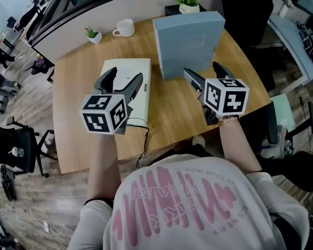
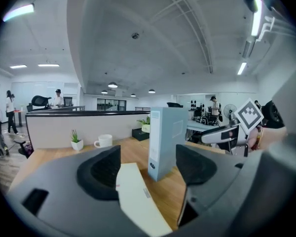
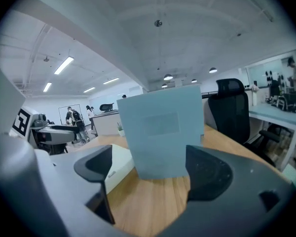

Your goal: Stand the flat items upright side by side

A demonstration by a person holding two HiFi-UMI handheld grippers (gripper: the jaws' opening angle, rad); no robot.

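A pale blue box (image 1: 188, 43) stands upright on the wooden table (image 1: 78, 113), toward the back right. A white flat box (image 1: 138, 66) lies flat to its left. My left gripper (image 1: 122, 81) hovers open over the white box's near part, and that box (image 2: 138, 196) runs between and below its jaws, untouched. The blue box (image 2: 165, 142) stands beyond it. My right gripper (image 1: 204, 73) is open just in front of the blue box (image 3: 163, 132), with nothing between its fingers. The white box (image 3: 116, 167) shows at that view's left.
A white mug (image 1: 126, 28) and a small potted plant (image 1: 94, 34) stand at the table's back left. Another plant (image 1: 188, 3) sits on a black block behind the blue box. A black office chair (image 1: 248, 9) is at the back right. A cable (image 1: 143, 139) hangs over the front edge.
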